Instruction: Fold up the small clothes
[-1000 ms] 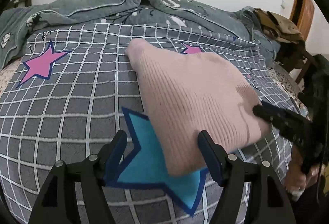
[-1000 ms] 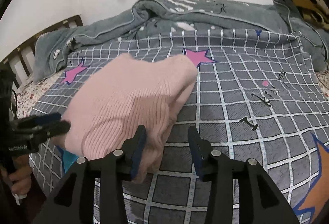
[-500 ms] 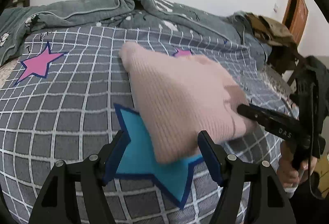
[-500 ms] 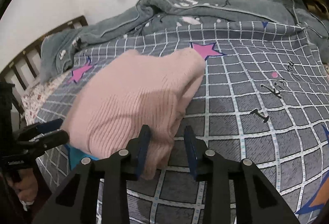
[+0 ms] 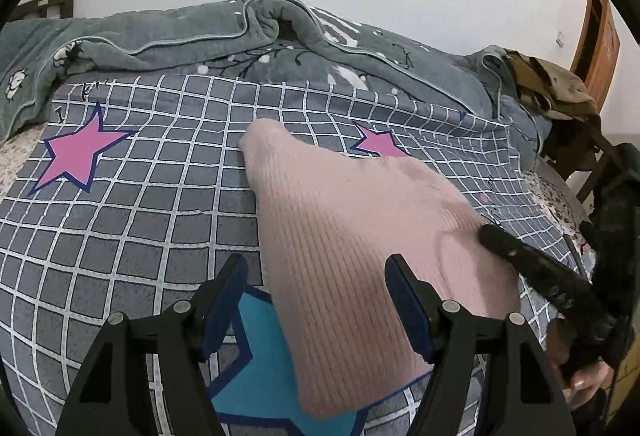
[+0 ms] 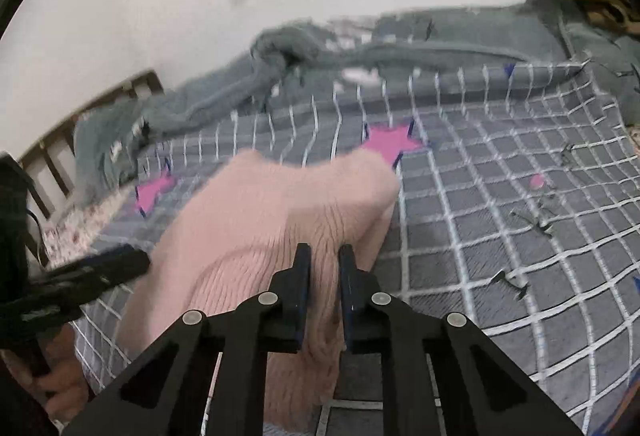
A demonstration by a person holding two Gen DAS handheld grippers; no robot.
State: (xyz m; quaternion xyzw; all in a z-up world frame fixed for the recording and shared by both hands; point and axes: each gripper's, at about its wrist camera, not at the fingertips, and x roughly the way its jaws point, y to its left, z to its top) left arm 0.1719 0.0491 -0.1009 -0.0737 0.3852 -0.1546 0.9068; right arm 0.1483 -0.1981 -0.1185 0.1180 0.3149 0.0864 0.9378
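Note:
A folded pink ribbed knit garment [image 5: 360, 244] lies on the grey checked bedsheet [image 5: 132, 228], partly over a blue star. My left gripper [image 5: 316, 288] is open, its jaws wide apart around the garment's near left edge. In the right wrist view my right gripper [image 6: 325, 268] is shut on the garment [image 6: 260, 228] at its near right edge, with pink cloth pinched between the jaws. The right gripper also shows at the right of the left wrist view [image 5: 532, 268]. The left gripper shows at the left of the right wrist view [image 6: 92, 272].
A bunched grey-green blanket [image 5: 240, 32] lies along the far side of the bed. A brown garment [image 5: 548, 84] sits on a chair at the right. A wooden headboard [image 6: 52, 148] stands at the left. The bed's edge is close below both grippers.
My right gripper has closed from open onto the garment's near right edge and pushed in toward it. My left gripper has stayed open at the left edge.

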